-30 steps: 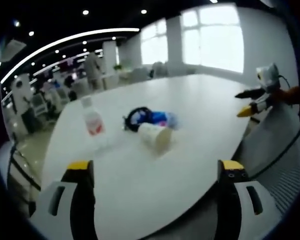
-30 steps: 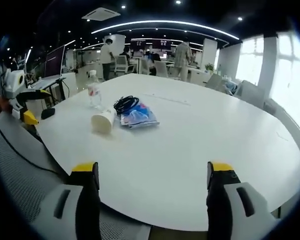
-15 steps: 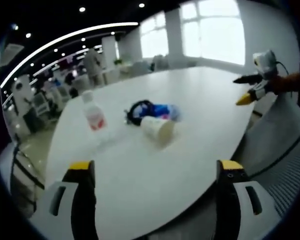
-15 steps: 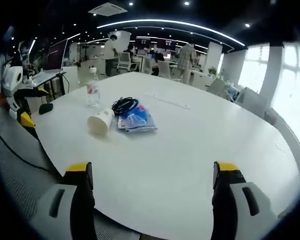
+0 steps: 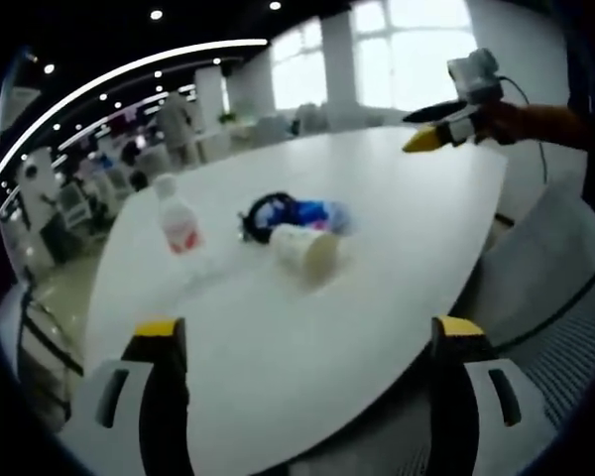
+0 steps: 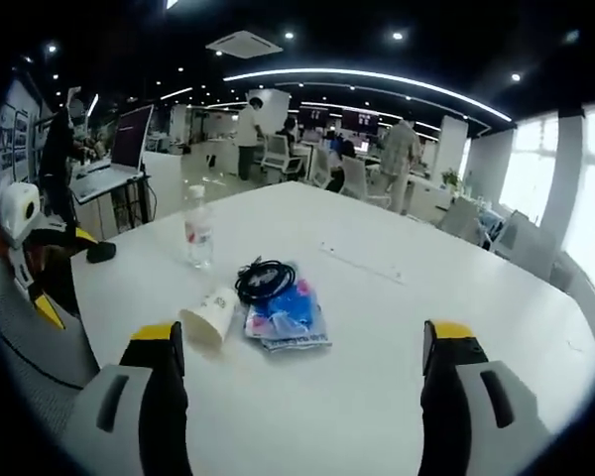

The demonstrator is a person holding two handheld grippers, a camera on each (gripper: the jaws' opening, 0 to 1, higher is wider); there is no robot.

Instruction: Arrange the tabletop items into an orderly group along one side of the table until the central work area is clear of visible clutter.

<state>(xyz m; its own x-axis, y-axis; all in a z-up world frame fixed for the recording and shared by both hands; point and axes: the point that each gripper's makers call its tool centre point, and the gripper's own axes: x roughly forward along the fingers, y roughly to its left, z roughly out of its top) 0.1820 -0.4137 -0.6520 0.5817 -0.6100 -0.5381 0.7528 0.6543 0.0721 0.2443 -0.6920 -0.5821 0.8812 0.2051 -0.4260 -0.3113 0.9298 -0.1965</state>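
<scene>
On the white table (image 6: 397, 317) lie a tipped paper cup (image 6: 211, 316), a coil of black cable (image 6: 263, 280) resting on a blue packet (image 6: 290, 315), and an upright clear bottle (image 6: 197, 234) with a red label. My right gripper (image 6: 307, 397) is open just before them, nothing between its jaws. In the left gripper view the cup (image 5: 305, 250), cable (image 5: 264, 215), packet (image 5: 322, 212) and bottle (image 5: 179, 220) sit mid-table beyond my open left gripper (image 5: 307, 397). The right gripper (image 5: 446, 124) enters at the upper right, over the table's edge.
The table edge (image 5: 456, 288) curves near a grey mesh chair (image 5: 545, 288). The left gripper (image 6: 40, 268) shows at the left of the right gripper view beside a black mouse-like object (image 6: 101, 252). Desks, chairs and people stand in the office behind.
The right gripper has moved forward over the table toward the items, which now look larger and closer. In the left gripper view it rose and came inward. The items have not moved.
</scene>
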